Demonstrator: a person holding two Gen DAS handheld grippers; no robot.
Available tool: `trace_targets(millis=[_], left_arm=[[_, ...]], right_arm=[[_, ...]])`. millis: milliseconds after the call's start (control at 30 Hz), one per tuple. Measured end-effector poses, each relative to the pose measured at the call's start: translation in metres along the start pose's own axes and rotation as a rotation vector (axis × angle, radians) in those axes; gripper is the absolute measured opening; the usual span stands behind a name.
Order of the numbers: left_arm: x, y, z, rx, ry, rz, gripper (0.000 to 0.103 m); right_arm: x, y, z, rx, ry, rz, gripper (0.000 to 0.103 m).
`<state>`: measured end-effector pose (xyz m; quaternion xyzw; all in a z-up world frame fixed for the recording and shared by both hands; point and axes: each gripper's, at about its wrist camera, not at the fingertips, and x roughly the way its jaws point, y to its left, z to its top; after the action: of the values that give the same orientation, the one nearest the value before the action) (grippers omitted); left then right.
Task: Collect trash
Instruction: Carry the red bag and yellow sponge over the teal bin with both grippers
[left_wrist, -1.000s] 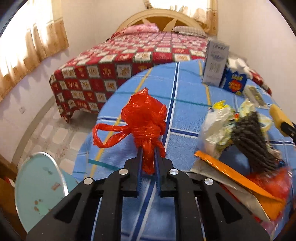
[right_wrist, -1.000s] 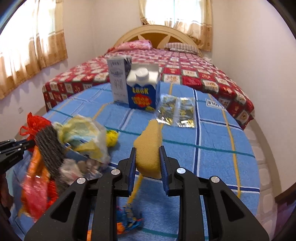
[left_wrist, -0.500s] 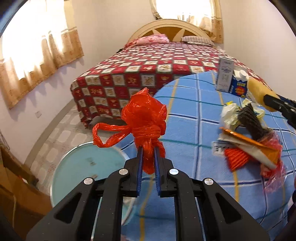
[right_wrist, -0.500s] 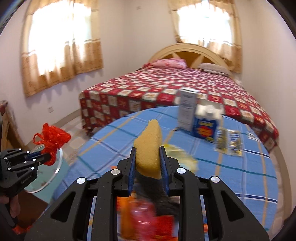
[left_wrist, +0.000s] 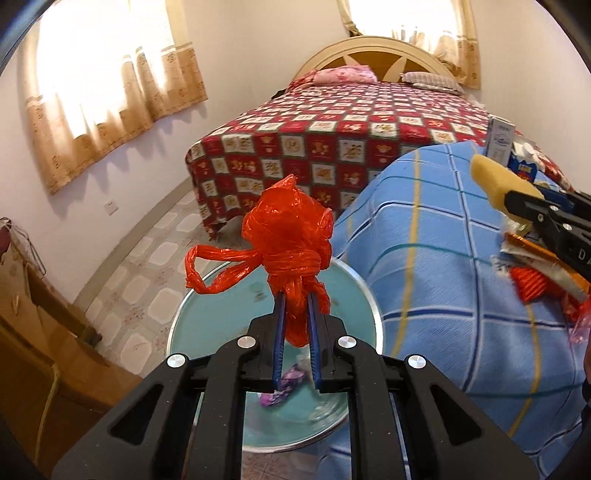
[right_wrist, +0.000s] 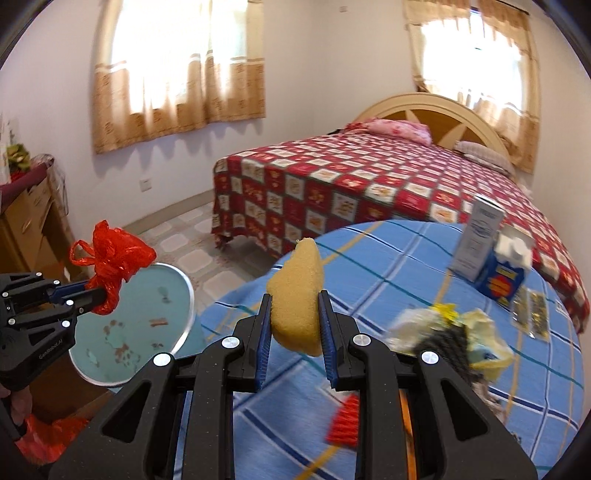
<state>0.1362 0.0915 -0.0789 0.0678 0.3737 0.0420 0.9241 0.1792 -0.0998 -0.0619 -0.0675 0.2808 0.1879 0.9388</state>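
Observation:
My left gripper is shut on a knotted red plastic bag, held above a round teal bin beside the table. The right wrist view shows the same red bag at the left, over the bin. My right gripper is shut on a yellow sponge over the left edge of the blue checked tablecloth. That sponge enters the left wrist view from the right. A heap of wrappers and bags lies on the table.
Two cartons and foil sachets stand on the table's far side. A bed with a red checked cover fills the back. A wooden cabinet is at the left wall. Small scraps lie inside the bin.
Both grippers have swung left, off the table's middle toward the bin. The red bag now hangs over the bin, and the sponge has reached the table's left edge.

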Motion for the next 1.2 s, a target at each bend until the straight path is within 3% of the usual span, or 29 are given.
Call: trace_targets(millis=[500,1200], left_arm=[[0.003,0.049,-0.023,-0.043,0.041,0.08,0.011],[0.009,0.066,-0.031,-0.074,0.062,0.103,0.011]], right_arm=[[0.031,0.066,0.006,-0.11,0.034,0.089,0.025],[0.047,0.111,-0.003,-0.19,0.07,0.159,0.025]])
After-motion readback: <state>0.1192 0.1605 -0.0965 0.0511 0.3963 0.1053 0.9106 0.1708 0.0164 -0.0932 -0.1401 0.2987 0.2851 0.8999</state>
